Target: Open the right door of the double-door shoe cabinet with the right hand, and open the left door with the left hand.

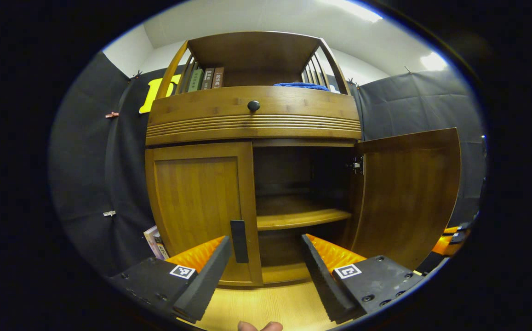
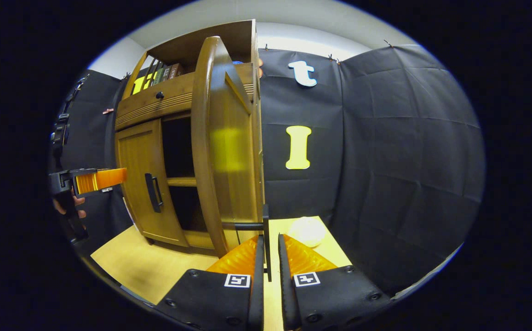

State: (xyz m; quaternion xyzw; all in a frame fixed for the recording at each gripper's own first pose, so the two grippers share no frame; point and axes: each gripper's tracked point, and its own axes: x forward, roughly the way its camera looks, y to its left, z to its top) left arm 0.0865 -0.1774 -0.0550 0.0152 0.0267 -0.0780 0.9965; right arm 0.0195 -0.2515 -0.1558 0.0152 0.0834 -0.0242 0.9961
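Right gripper (image 2: 268, 257) clamps the right handle (image 2: 266, 239); right door (image 2: 222, 147) swung wide, edge-on. Left gripper (image 1: 266, 262) spread wide, fingers straddling the left handle (image 1: 238, 241) without touching; left door (image 1: 201, 207) closed. Cabinet (image 1: 252, 124) stands on a wood floor (image 1: 270, 303), black cloth wall (image 2: 385, 161) behind.

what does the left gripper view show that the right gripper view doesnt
Left gripper view: the metal hinge inside the open right wooden door, and the left gripper up close, open, by the closed left wooden door.
Right gripper view: the right gripper shut on the right door's dark bar handle, and a pale round object on the floor.
Both: the two doors, the left door's dark handle, the black round drawer knob.
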